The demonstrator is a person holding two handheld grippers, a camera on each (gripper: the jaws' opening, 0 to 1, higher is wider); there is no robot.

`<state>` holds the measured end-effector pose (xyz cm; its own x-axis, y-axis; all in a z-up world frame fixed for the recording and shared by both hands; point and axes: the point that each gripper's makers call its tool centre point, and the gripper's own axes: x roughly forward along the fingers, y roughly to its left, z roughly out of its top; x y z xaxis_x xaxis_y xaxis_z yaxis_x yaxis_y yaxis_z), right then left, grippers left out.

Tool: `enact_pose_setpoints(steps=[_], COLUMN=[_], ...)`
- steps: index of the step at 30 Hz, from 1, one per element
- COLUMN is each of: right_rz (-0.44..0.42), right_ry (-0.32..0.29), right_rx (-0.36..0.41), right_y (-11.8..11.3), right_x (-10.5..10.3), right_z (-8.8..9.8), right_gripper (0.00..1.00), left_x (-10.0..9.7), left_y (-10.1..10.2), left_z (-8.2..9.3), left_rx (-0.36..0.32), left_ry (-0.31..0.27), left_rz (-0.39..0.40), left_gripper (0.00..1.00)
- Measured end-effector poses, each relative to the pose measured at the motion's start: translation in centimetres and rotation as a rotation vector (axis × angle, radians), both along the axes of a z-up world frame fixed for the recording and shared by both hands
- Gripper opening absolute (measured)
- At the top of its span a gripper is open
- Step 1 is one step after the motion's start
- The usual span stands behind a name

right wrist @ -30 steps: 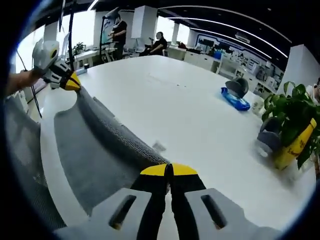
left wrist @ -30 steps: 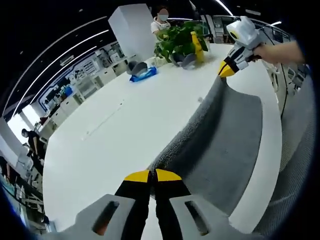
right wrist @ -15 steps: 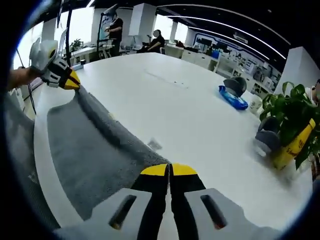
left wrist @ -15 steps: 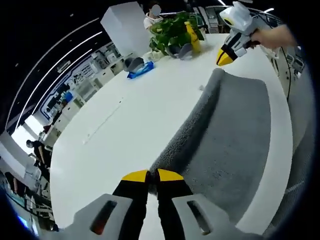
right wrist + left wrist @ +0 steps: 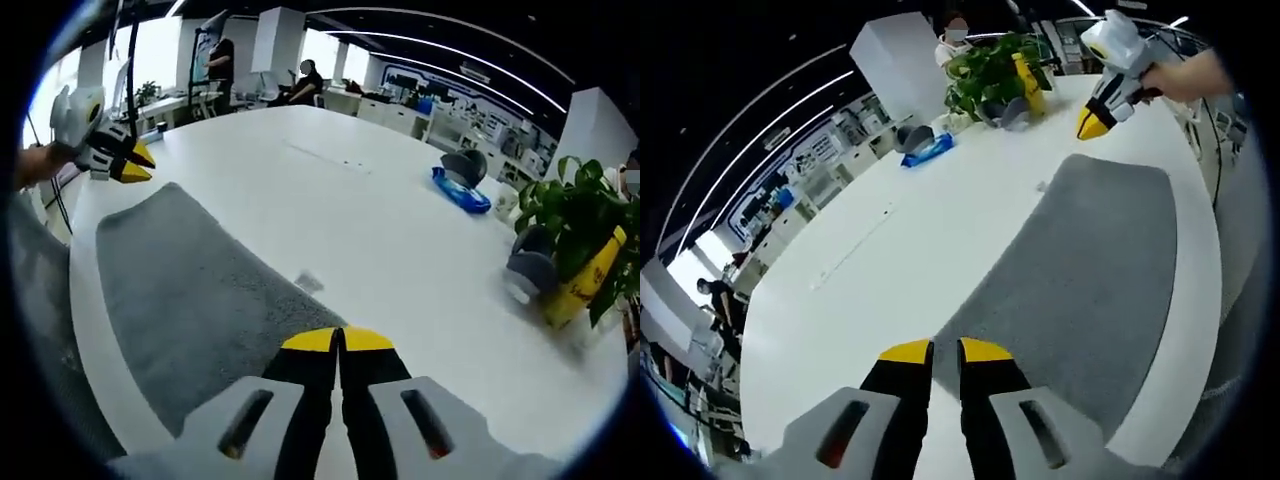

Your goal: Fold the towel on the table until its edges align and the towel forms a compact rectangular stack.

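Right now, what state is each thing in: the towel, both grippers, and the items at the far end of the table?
Towel: lying flat on the table, one fold made, free of both grippers.
Left gripper: open a little, holding nothing.
Right gripper: shut, holding nothing.
Potted plant: upright.
Blue packet: lying flat.

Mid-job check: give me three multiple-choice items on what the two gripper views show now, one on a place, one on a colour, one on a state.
1. Where does the potted plant stand?
A. on the white table
B. on the floor
C. on the towel

2. What colour is the towel?
A. blue
B. grey
C. red

3. How does the towel lie?
A. rolled up
B. hanging in the air
C. flat on the table

Answers: 1 A, its yellow pot rests on the tabletop; 2 B, grey in both views; 3 C, it lies spread, no gripper holding it.
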<state>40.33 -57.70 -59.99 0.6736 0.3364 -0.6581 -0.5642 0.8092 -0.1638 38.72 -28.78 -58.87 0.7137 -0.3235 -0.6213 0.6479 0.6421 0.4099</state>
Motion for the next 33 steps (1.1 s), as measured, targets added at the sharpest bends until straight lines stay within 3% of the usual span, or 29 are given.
enact_pose_setpoints(steps=[2,8,9,11,12,13,14,15,19,21,24,26,28,31,33], right_rz=[0.004,0.024,0.025,0.032,0.038,0.044,0.055,0.063,0.133,0.146,0.124,0.114,0.121,0.152,0.162], right_ry=[0.004,0.023,0.033,0.048,0.061,0.066,0.076,0.081,0.121,0.144,0.222,0.242,0.241,0.255,0.28], right_rx=[0.003,0.021,0.041,0.064,0.076,0.079,0.082,0.083,0.064,0.077,0.21,0.238,0.214,0.15,0.087], right_y=[0.3,1.3,1.7,2.3,3.0,3.3,3.9,4.3,6.0,6.7,8.4,8.6,8.5,8.0,7.3], right_x=[-0.2,-0.8,-1.0,-1.4,-1.8,-2.0,-2.4,-2.7,-3.9,-4.3,-5.1,-5.3,-5.3,-5.4,-5.5], right_z=[-0.1,-0.3,-0.3,-0.5,-0.7,-0.8,-1.0,-1.1,-1.9,-2.2,-1.9,-1.8,-2.0,-2.5,-2.9], right_gripper=[0.0,0.0,0.0,0.0,0.0,0.0,0.0,0.0,0.0,0.0,0.0,0.0,0.0,0.0,0.0], left_x=[-1.3,-3.4,-3.6,-4.5,-5.0,-5.4,-5.9,-5.9,-7.7,-8.3,-9.0,-9.1,-9.2,-9.2,-9.4], left_y=[-1.9,-5.3,-6.4,-8.5,-9.3,-10.0,-10.8,-11.3,-13.3,-13.9,-14.7,-15.3,-15.5,-15.4,-15.5], left_z=[-0.5,-1.1,-0.9,-0.6,-0.8,-0.9,-1.3,-1.3,-2.6,-2.9,-2.9,-2.7,-2.5,-2.9,-3.3], left_rx=[-0.065,-0.125,-0.193,-0.354,-0.408,-0.42,-0.382,-0.368,-0.373,-0.356,-0.374,-0.423,-0.44,-0.346,-0.337], left_ry=[0.049,0.073,0.068,0.113,0.146,0.173,0.196,0.183,0.257,0.262,0.277,0.295,0.296,0.255,0.263], left_rz=[-0.027,-0.069,-0.056,-0.025,-0.019,-0.036,-0.084,-0.104,-0.144,-0.174,-0.178,-0.154,-0.152,-0.192,-0.202], left_gripper=[0.1,0.09,0.09,0.09,0.08,0.06,0.03,0.01,0.01,0.01,0.01,0.01,0.01,0.01,0.01])
